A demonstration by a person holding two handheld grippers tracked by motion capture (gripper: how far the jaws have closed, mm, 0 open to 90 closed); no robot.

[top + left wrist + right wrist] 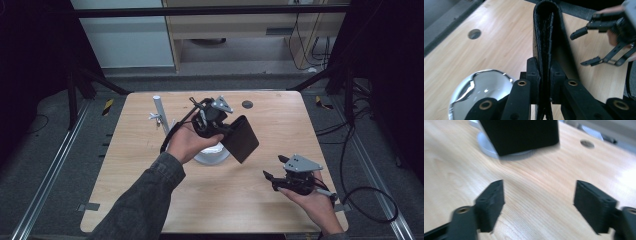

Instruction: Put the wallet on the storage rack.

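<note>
A flat black leather wallet [241, 139] hangs in the air above the table's middle, pinched at one edge by my left gripper [223, 131]. In the left gripper view the wallet [544, 37] stands edge-on between the two pads, which press on it. My right gripper [274, 172] is low near the table's right front, held in a hand, its jaws spread with nothing between them. In the right gripper view both pads [492, 200] stand wide apart over bare wood, and the wallet [521, 135] hangs ahead.
A shiny round silver base [212, 156] with a white post [159, 112] stands at the table's middle left, under the left hand. A small round hole [247, 104] lies near the wooden table's [260, 200] far edge. Cables run along the floor at the right.
</note>
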